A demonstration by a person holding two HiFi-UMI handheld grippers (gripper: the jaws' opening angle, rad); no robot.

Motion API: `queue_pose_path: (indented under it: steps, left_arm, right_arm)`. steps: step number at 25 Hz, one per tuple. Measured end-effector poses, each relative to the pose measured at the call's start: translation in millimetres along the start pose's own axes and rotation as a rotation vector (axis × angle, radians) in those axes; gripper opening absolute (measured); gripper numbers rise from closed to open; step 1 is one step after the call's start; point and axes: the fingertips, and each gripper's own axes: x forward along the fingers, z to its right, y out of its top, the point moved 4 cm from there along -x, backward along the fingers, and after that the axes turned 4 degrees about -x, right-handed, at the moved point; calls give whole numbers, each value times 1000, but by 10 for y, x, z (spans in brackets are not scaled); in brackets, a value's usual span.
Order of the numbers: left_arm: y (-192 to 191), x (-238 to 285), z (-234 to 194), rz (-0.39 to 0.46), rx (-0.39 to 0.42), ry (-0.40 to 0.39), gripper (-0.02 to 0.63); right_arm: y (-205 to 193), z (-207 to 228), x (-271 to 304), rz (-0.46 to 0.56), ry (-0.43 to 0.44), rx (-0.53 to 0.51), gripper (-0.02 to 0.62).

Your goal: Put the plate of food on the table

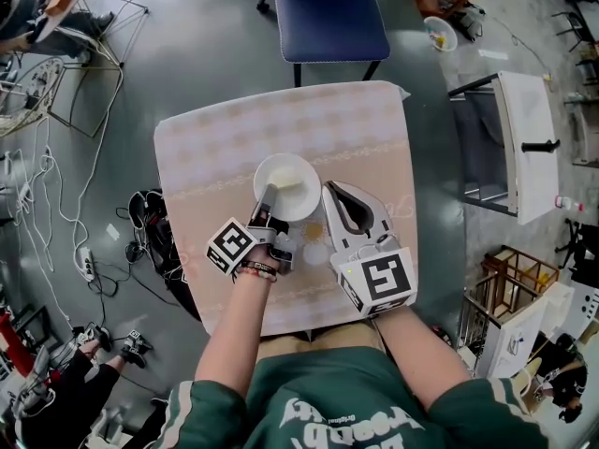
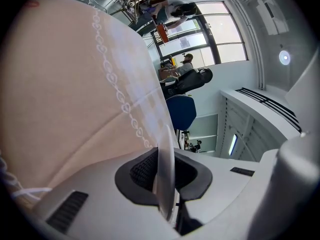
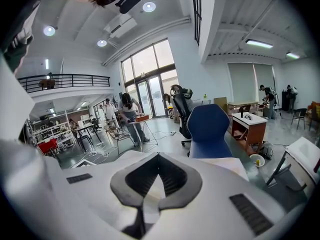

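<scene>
Plate (image 1: 290, 181) lies over the middle of the table (image 1: 206, 148), and from the head view I cannot tell whether its base already rests on the cloth or hangs just above it. What is on it shows only as a pale patch, too washed out for me to name. My left gripper (image 1: 268, 199) is clamped narrow on the plate's near rim. In its own view the rim runs edge-on between the two dark pads, a thin-lip hold that I judge keeps the dish level while it is lowered. My right gripper (image 1: 329, 191) lies just right of the plate with its jaws drawn together on nothing, so I read it as parked out of the way, not helping. Beyond the plate's far side, past the table edge, stands a blue chair (image 1: 329, 12). On the near side of the plate, the cubes on both grippers carry black-and-white square markers (image 1: 379, 282) and no words. The green sweatshirt (image 1: 346, 410) has white lettering, upside down from here and too broken for me to read.
</scene>
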Motion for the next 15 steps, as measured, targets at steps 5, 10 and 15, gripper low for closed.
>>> queue_pose_path:
  steps: [5, 10, 15]
  left_arm:
    - [10, -10, 24, -1, 98, 41, 39]
    - [44, -37, 63, 23, 186, 75, 199]
    - [91, -112, 45, 51, 234, 116, 212]
  right_arm:
    - [-11, 12, 2, -3, 1, 1, 15]
    - [-17, -6, 1, -3, 4, 0, 15]
    - [-25, -21, 8, -3, 7, 4, 15]
